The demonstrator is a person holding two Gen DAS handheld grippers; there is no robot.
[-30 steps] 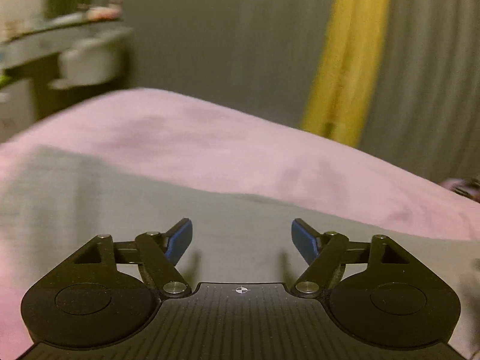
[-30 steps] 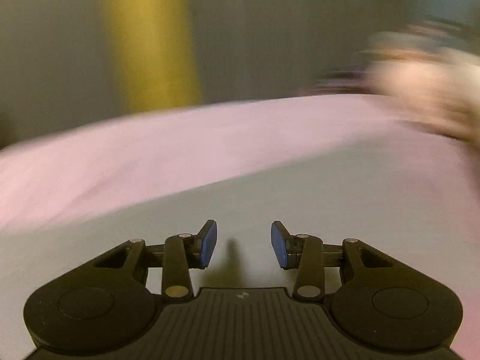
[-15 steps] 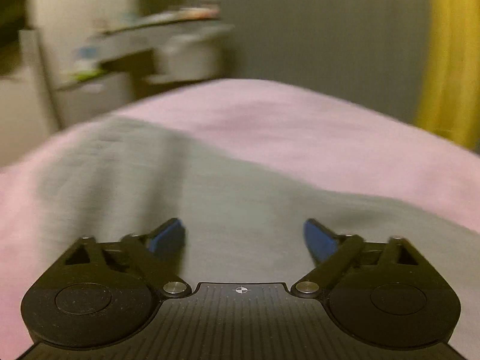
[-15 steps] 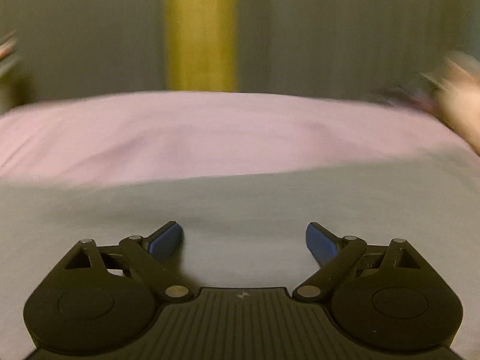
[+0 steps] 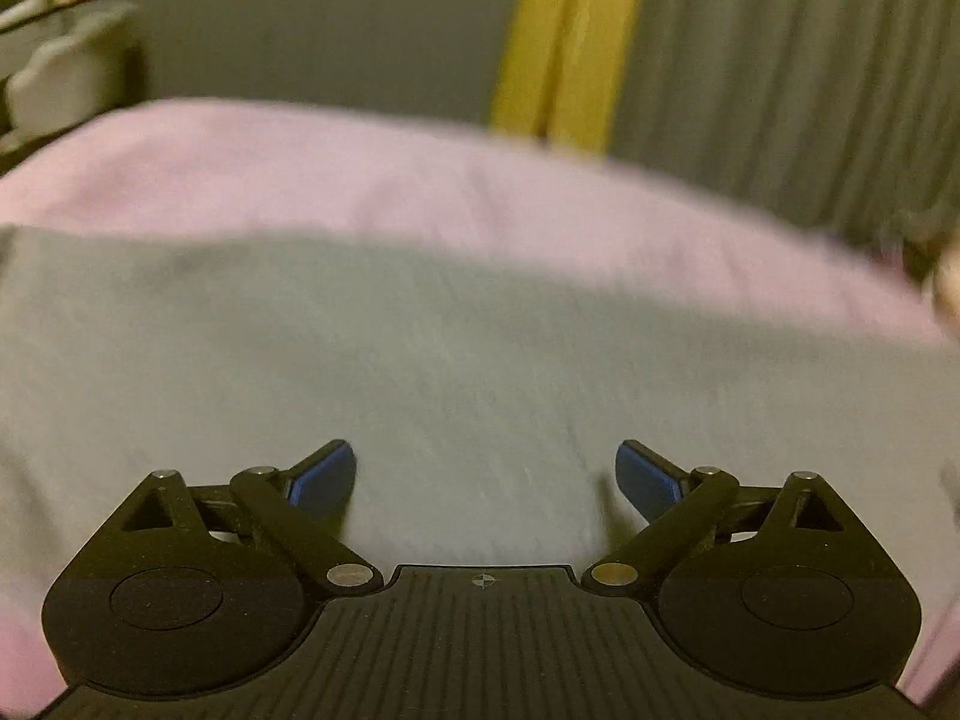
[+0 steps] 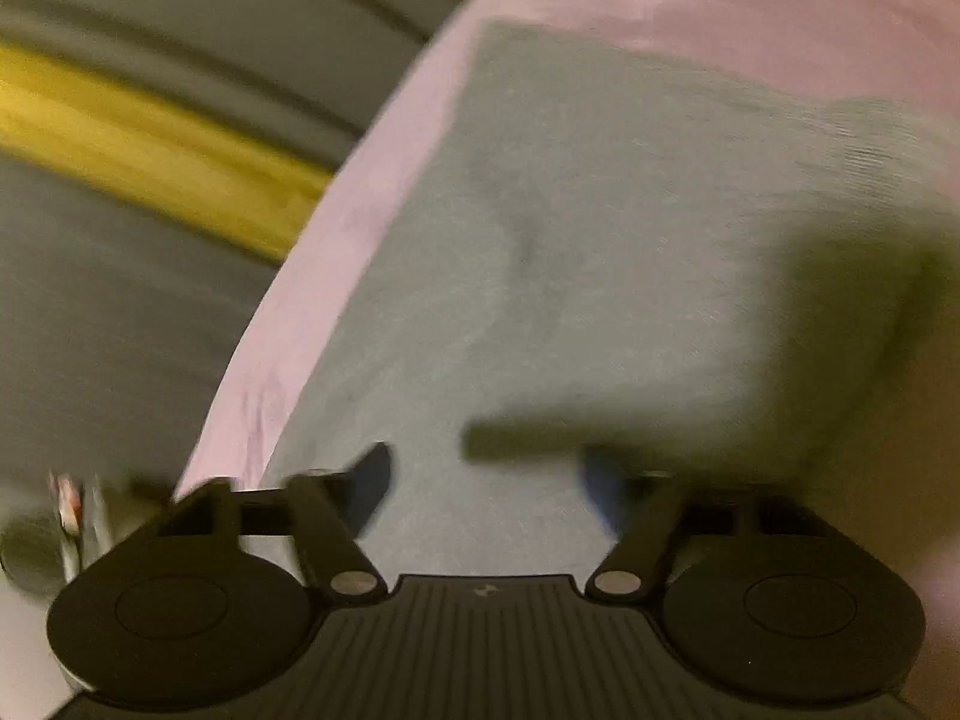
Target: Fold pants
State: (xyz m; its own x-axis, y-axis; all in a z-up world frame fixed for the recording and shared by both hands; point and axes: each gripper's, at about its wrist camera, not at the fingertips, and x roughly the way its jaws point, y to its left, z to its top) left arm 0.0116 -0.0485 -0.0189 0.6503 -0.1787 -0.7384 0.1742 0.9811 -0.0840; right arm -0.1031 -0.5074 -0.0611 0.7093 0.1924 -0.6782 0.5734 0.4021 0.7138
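both grippers (image 5: 485, 474) (image 6: 483, 480) spread, empty

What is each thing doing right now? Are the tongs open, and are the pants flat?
Left tongs: open, empty, low over the cloth.
Right tongs: open, empty, camera view tilted and blurred.
Grey pants: lying spread and fairly flat on the sheet, held by neither tongs.
Pink sheet: spread over the bed, under the pants.
Yellow curtain: hanging behind the bed.
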